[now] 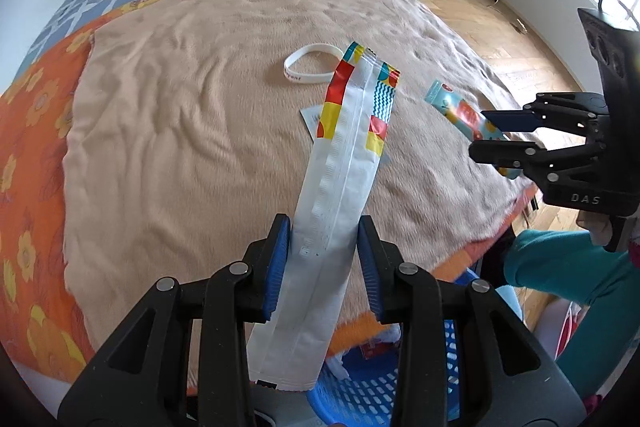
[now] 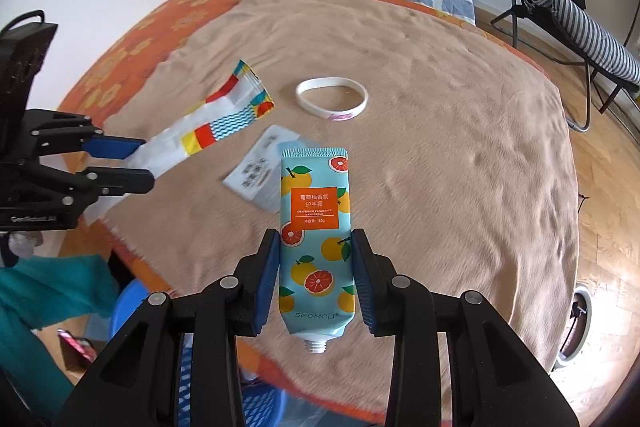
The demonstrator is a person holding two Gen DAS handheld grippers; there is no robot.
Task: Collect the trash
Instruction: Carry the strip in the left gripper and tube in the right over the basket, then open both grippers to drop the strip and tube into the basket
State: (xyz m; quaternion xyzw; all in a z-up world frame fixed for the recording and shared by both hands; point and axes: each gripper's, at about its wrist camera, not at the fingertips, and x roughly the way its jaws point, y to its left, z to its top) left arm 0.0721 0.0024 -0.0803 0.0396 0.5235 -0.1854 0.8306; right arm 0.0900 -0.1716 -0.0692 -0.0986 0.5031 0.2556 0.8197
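bedroom, tan blanket over the bed: left gripper clamps a long white wrapper; right gripper clamps a capless hand cream tube — both lifted, blue basket below. risk: the limp wrapper may slip from the pads — or miss the basket.

The hand cream tube carries an orange panel at its twelve o'clock end with Chinese characters "葡萄柚香氛 护手霜" above small lettering "GRAPEFRUIT FRAGRANCE HAND CREAM"; "SEOMOU" stands near its six o'clock end; the right gripper body shows "DAS" in the left wrist view; the left gripper body shows "GenRobot.AI"; the white wristband bears pink lettering too small to read; the white card has blurred print.
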